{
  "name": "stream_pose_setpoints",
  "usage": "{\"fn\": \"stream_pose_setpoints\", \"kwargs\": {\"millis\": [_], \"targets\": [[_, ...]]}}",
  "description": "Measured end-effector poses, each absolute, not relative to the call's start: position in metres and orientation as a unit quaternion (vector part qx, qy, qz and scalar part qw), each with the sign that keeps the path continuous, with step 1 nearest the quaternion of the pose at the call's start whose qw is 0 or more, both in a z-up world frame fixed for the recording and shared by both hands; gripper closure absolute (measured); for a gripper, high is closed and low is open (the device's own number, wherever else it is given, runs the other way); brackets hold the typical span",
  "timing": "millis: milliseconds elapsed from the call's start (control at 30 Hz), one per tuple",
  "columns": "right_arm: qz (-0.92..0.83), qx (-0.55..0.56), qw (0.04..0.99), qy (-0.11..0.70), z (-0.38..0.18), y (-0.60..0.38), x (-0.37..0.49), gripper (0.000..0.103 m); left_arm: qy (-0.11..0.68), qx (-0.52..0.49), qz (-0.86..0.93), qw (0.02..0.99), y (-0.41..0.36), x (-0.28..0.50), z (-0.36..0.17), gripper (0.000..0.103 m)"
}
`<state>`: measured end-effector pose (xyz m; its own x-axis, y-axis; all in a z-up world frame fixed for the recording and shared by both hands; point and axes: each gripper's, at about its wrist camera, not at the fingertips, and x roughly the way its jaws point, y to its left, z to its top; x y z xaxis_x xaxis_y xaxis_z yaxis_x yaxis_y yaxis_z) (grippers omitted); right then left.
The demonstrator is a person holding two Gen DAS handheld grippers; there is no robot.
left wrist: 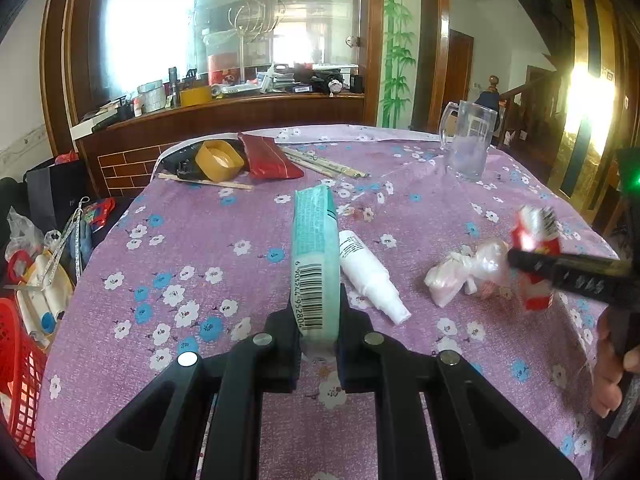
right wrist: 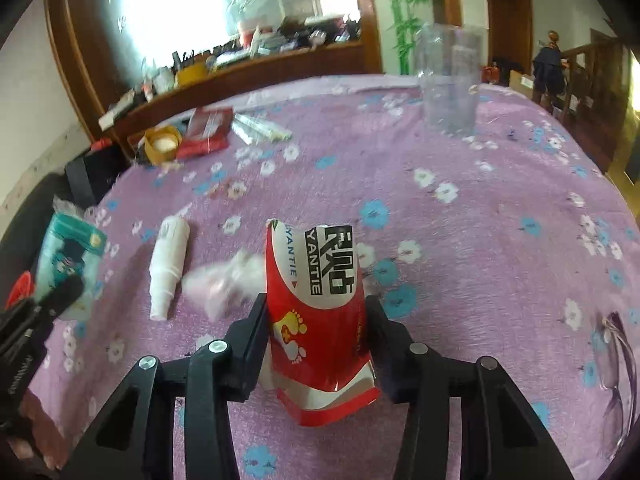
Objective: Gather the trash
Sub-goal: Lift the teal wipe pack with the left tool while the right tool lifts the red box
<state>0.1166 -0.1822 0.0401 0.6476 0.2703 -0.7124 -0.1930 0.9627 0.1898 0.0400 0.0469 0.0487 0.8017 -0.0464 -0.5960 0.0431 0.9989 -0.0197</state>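
The left hand-held gripper is clamped on a teal packet held edge-up above the counter – the right hand-held gripper pinches a red carton. A white bottle and crumpled plastic lie mid-counter between them.

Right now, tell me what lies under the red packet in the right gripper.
Only the flowered tablecloth shows below the red packet, held by the right gripper. The cloth directly beneath is covered; a crumpled white bag sits just left.
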Motion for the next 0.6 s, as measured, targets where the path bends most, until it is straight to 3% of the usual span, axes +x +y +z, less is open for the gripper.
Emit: {"fn": "stream_pose_setpoints", "kwargs": {"millis": [300, 600], "targets": [[0.154, 0.034, 0.934, 0.319, 0.065, -0.162, 0.088, 0.057, 0.297, 0.009, -0.018, 0.955, 0.044, 0.037, 0.05, 0.091], [0.171, -0.002, 0.938, 0.302, 0.065, -0.14, 0.076, 0.058, 0.287, 0.018, -0.009, 0.958, 0.043, 0.033, 0.052, 0.091]]}}
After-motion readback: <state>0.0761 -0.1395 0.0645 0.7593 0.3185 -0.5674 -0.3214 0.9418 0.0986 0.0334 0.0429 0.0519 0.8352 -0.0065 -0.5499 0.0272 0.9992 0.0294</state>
